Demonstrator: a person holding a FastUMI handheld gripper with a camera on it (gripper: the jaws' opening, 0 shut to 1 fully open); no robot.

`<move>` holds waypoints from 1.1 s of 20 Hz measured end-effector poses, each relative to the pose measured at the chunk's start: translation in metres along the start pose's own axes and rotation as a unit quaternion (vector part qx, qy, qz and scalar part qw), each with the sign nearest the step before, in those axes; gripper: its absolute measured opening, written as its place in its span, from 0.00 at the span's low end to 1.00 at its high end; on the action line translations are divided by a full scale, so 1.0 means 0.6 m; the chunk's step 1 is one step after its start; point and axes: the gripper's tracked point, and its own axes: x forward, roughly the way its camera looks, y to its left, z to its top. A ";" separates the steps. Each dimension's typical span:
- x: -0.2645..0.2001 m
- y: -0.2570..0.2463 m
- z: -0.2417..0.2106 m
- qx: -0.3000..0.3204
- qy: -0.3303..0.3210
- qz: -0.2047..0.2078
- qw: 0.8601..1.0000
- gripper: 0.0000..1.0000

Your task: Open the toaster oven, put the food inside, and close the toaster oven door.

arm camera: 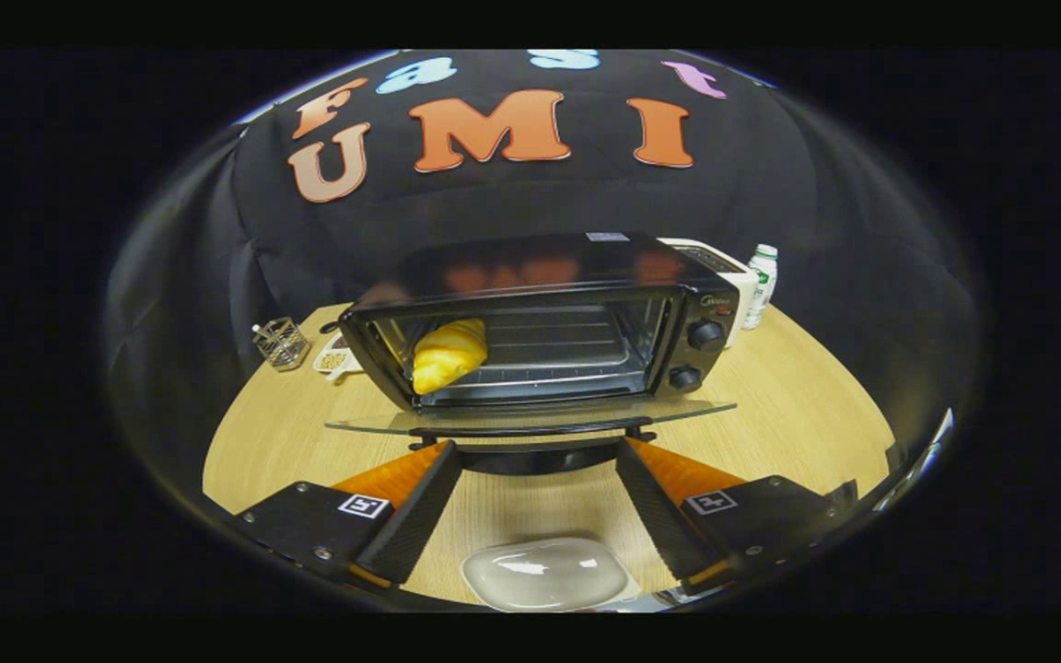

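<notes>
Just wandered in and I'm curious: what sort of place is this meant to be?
Likely a mock kitchen corner in a demo booth: a toaster oven with a croissant inside sits on a wooden table, black cloth behind. The open tool faces its lowered door.

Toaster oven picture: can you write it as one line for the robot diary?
toaster oven: door open flat | croissant: inside on rack, left | tongs: open, empty, at door edge | next: close door
</notes>
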 end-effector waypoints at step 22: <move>-0.030 -0.046 0.203 0.001 -0.098 0.008 0.995 0.99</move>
